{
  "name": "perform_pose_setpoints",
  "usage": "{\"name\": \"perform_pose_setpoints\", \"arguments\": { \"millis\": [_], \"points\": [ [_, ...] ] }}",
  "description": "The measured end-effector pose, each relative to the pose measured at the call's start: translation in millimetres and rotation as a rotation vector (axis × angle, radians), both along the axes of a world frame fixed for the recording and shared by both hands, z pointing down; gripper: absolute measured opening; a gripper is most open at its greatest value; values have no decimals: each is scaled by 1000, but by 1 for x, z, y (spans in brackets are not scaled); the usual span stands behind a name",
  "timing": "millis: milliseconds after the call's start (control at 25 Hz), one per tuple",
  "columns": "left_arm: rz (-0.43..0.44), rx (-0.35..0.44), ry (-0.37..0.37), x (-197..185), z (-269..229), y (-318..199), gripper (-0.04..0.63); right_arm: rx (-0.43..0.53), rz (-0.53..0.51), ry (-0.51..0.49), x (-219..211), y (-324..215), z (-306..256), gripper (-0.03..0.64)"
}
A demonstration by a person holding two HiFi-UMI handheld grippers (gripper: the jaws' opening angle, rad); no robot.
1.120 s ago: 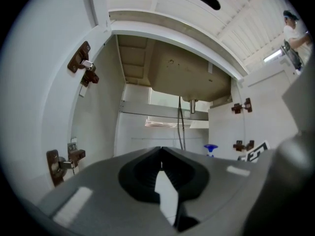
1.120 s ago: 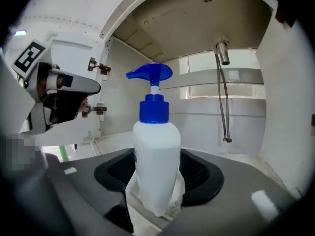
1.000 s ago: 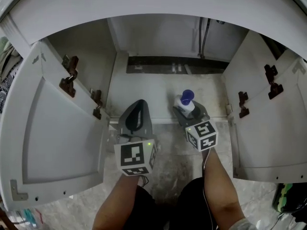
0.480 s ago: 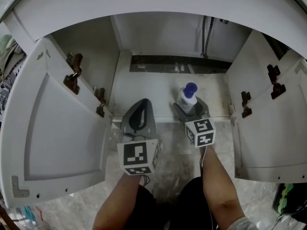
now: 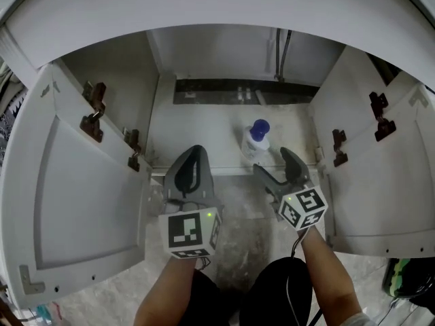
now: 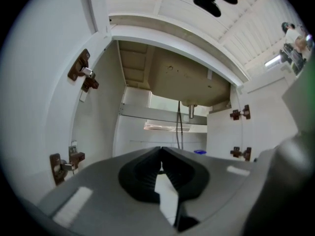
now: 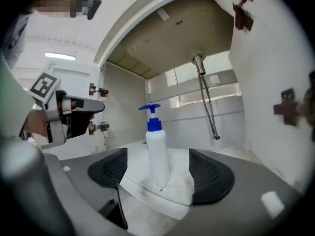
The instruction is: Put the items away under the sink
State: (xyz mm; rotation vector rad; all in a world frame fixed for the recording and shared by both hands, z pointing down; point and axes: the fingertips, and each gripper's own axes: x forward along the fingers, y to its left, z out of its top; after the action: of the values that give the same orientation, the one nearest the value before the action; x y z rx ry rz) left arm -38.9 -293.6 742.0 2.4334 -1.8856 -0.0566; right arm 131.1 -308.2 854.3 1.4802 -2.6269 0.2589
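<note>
- right claw (image 5: 275,165) has just been opening: jaws wide apart, gripping nothing, at the cabinet floor's (image 5: 204,131) front edge.
- pump bottle (image 5: 257,140) stands upright on that floor, just past my right claw's tips.
- left claw (image 5: 194,156) closed, empty, at the same edge.

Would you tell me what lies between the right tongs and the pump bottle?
Only bare cabinet floor; the right gripper view shows the pump bottle standing free.
</note>
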Motion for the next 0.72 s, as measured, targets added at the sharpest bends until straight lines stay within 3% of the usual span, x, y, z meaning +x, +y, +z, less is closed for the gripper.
{"name": "perform_pose_setpoints", "arguments": {
  "millis": [80,200,320,400,480,720],
  "points": [
    [-14,1,11,-3,-11,11,12,24,3,16,9,23,-17,375],
    [-33,1,-6,-3,-32,30,12,51,-18,6,0,52,-65,276],
    [-45,32,-103,6,-73,57,12,61,-18,-15,-9,72,-122,223],
    [9,28,-193,18,-101,76,12,55,1,-36,-11,83,-160,120],
    [65,-7,-220,25,-128,89,12,40,20,-78,-14,94,-199,-2],
    [52,-132,-159,13,-218,117,12,0,-5,-101,-25,125,-318,-2]
  ]
}}
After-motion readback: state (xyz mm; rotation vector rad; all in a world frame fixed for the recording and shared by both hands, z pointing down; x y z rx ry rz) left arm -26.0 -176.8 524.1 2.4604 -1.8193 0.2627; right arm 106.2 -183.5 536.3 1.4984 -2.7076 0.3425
